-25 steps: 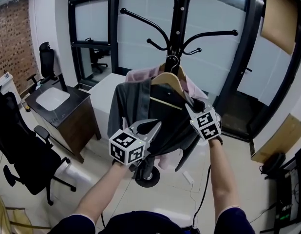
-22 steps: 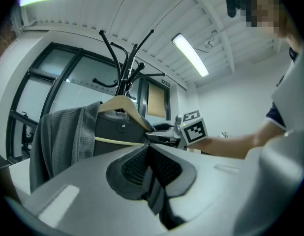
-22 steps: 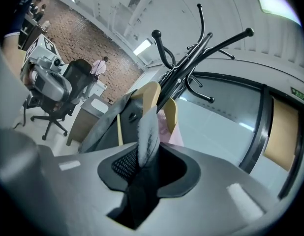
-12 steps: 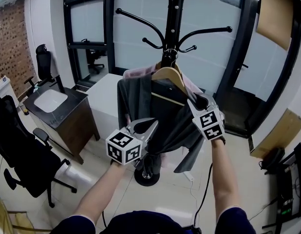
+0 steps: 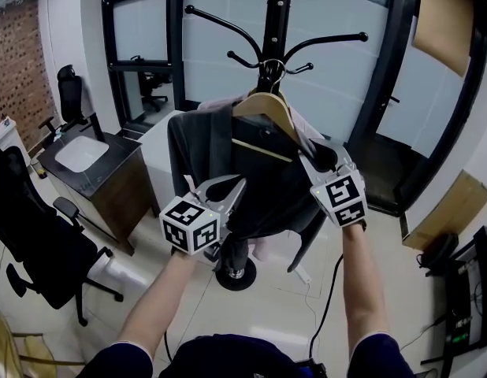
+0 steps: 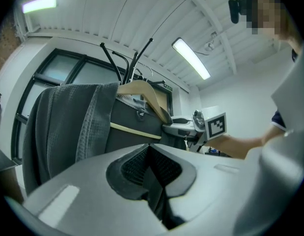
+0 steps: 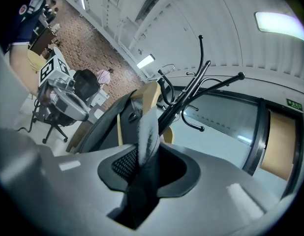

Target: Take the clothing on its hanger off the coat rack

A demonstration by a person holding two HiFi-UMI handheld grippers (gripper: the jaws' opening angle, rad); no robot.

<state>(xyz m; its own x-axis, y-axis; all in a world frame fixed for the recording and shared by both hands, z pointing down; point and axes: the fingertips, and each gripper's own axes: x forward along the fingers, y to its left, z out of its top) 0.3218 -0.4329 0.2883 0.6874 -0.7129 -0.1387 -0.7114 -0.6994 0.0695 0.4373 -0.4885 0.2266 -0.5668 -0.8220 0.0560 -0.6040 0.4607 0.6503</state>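
Grey clothing (image 5: 200,144) on its wooden hanger (image 5: 271,110) hangs against the coat rack (image 5: 276,22), hook at twelve o'clock, bar running ten to four. Left tongs (image 5: 221,189) pinch its lower fabric; right tongs (image 5: 320,156) clamp the four-o'clock shoulder.

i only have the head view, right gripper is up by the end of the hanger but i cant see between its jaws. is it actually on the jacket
Observer: Yes. In the right gripper view the right gripper is shut on a fold of the grey jacket. The fold runs up from between the jaws toward the wooden hanger.
Operator: and the left one, is it just sitting next to the cloth
Observer: No. The left gripper view shows the left gripper shut on a dark fold of the same jacket, with the cloth pinched between its jaws.
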